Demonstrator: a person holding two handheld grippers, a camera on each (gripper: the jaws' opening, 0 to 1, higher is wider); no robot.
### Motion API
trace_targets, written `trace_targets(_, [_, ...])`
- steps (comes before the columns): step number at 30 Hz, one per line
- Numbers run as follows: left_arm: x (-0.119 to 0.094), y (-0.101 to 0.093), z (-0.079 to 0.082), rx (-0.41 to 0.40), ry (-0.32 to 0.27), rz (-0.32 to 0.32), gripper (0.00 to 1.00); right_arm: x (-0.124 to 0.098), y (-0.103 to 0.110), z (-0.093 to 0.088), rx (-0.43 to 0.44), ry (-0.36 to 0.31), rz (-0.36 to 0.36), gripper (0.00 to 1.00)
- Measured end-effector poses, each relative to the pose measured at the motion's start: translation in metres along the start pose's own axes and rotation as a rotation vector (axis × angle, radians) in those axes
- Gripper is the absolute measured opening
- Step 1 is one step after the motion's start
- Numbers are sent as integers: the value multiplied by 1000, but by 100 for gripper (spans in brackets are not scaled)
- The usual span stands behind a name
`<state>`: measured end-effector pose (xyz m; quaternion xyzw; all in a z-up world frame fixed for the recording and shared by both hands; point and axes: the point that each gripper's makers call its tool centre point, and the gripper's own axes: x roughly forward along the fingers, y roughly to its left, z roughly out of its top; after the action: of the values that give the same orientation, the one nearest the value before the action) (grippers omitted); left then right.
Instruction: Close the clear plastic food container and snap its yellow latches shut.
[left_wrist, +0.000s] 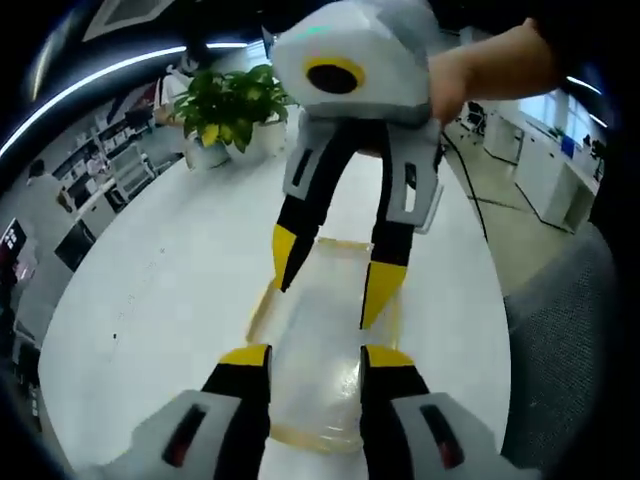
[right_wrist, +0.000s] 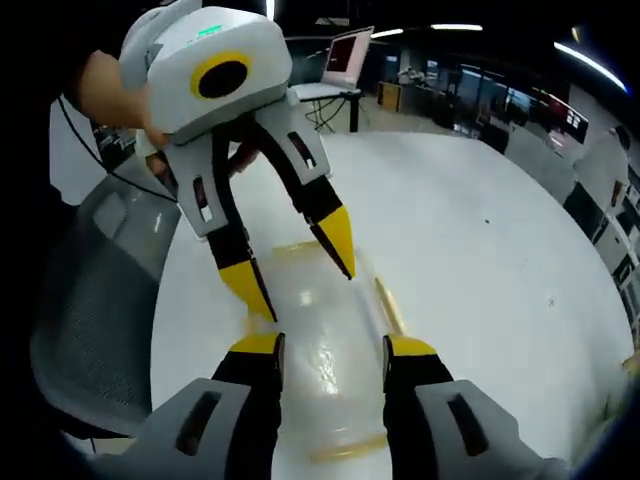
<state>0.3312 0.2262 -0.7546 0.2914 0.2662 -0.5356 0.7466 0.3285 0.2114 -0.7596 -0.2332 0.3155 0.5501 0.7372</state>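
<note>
The clear plastic container (left_wrist: 318, 330) lies on the white table (left_wrist: 150, 300), lid on top. Yellow latches show along its left side (left_wrist: 262, 305) and near end (left_wrist: 310, 438). My left gripper (left_wrist: 316, 356) is open, its yellow-tipped jaws spread over the near part of the lid. My right gripper (left_wrist: 330, 290) reaches in from the far side, open, tips down over the far part. In the right gripper view the container (right_wrist: 330, 350) sits between the open right gripper (right_wrist: 333, 346) jaws, with a yellow latch (right_wrist: 388, 305) on its right side. The left gripper (right_wrist: 300, 280) stands opposite, open.
A potted plant (left_wrist: 228, 105) stands at the table's far end. A grey mesh chair (left_wrist: 565, 340) (right_wrist: 95, 300) sits beside the table. A laptop (right_wrist: 345, 55) rests on a stand beyond the table. A person's hand (left_wrist: 490, 70) holds the right gripper.
</note>
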Motion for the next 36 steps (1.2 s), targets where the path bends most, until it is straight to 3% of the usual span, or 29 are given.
trace_targets(19, [1,-9,8,9,-22,-38,29,4,-5,4,-24,23,23,34])
trace_targets(23, [-1,-13,16,17,-44,-44,30,4,-10,8,-38,30,32,32])
trace_targets(36, [3,-23,13,27,-28,-72,34,8,-21,12,-50,58,65,32])
